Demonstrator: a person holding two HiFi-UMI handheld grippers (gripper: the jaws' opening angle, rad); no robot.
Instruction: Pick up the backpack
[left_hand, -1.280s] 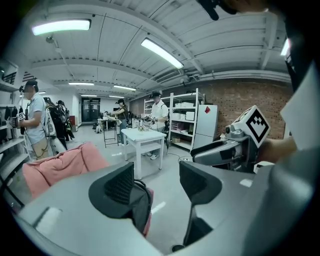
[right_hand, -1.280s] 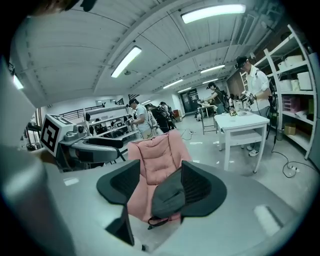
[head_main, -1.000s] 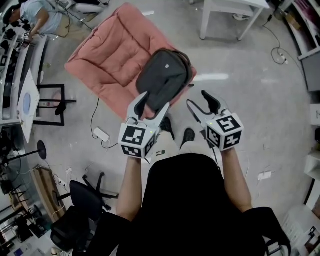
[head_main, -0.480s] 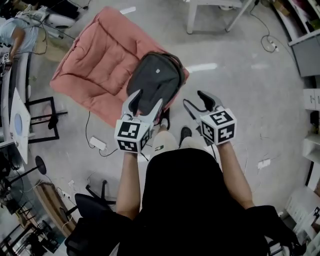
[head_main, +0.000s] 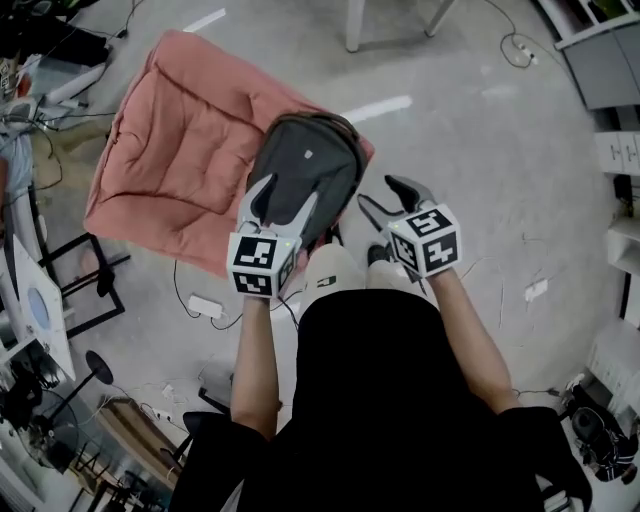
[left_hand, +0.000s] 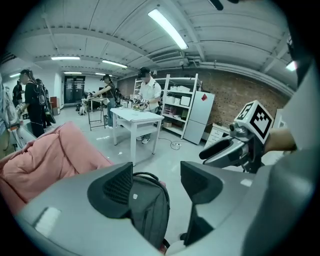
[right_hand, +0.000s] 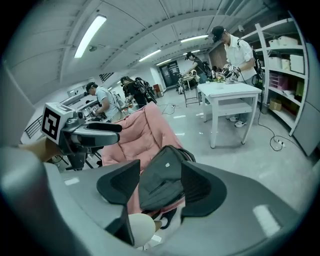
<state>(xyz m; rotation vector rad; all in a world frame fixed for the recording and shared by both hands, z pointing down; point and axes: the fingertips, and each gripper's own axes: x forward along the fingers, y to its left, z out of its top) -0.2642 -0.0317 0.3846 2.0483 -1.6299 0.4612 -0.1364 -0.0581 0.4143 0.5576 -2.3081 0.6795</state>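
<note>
A dark grey backpack (head_main: 305, 165) lies on the near corner of a pink cushion (head_main: 180, 150) on the floor, with its top handle at the far end. My left gripper (head_main: 285, 198) hangs open over the backpack's near end, nothing between its fingers. In the left gripper view the backpack (left_hand: 150, 205) shows below and between the open jaws of the left gripper (left_hand: 156, 186). My right gripper (head_main: 383, 195) is open just right of the backpack, over bare floor. In the right gripper view the right gripper (right_hand: 160, 186) frames the backpack (right_hand: 162, 180) from a distance.
A white table (head_main: 390, 20) stands beyond the cushion. A power strip (head_main: 205, 305) and cables lie on the floor at left. My black shoes (head_main: 375, 255) stand by the backpack's near end. People (right_hand: 235, 50) work at benches and shelves further off.
Both grippers have moved forward and down toward the backpack. The left one now overlaps its near end. Both have stayed open.
</note>
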